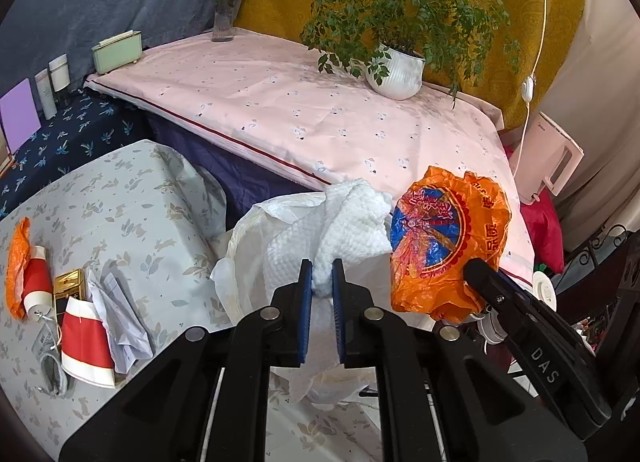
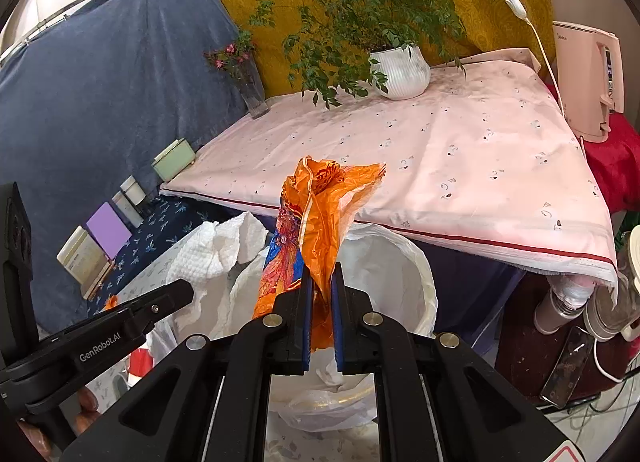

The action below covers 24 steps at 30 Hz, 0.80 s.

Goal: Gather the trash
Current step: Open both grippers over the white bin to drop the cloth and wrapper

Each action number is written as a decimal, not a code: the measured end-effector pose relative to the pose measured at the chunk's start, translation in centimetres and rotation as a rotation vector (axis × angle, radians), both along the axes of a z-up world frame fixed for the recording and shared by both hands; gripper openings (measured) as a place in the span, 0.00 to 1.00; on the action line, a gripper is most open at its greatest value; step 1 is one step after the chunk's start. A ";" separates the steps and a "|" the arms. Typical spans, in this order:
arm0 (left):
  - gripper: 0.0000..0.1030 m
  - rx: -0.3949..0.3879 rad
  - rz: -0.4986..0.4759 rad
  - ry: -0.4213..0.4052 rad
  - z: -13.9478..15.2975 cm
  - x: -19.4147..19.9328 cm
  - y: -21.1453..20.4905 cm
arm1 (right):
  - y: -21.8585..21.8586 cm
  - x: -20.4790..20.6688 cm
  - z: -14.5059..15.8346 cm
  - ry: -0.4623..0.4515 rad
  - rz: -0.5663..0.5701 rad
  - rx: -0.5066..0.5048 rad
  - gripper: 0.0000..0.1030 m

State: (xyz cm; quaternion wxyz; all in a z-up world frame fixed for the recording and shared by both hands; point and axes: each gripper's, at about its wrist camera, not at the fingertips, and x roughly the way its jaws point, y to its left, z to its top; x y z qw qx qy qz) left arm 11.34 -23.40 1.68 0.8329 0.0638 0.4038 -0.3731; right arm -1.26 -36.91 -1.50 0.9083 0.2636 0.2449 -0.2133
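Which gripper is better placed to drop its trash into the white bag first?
Probably the right. The right gripper holds the orange wrapper just in front of the white bag's open mouth. The left gripper clamps a white paper towel beside the bag's edge.

A lived-in home room — cloth covers everything. A pink printed sheet (image 1: 304, 110) drapes the tabletop at centre frame, carrying a potted plant (image 1: 396, 70) in a white ribbed pot and a glass vase of pink flowers (image 1: 224, 18) at upper left. Mustard and blue fabrics hang behind; a pink electric kettle (image 2: 592, 82) stands at right — plainly domestic clutter.
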 end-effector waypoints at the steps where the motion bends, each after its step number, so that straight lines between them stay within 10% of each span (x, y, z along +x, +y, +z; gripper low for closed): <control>1: 0.10 -0.003 0.000 -0.002 0.0 0.1 0.0 | -0.1 0.1 -0.1 0.001 0.001 0.001 0.09; 8: 0.46 -0.011 0.039 -0.033 -0.1 0.5 0.3 | 0.2 0.8 -0.2 0.003 0.007 -0.005 0.19; 24: 0.54 -0.010 0.119 -0.032 0.1 1.8 3.6 | 1.8 1.4 0.7 -0.001 0.025 -0.018 0.32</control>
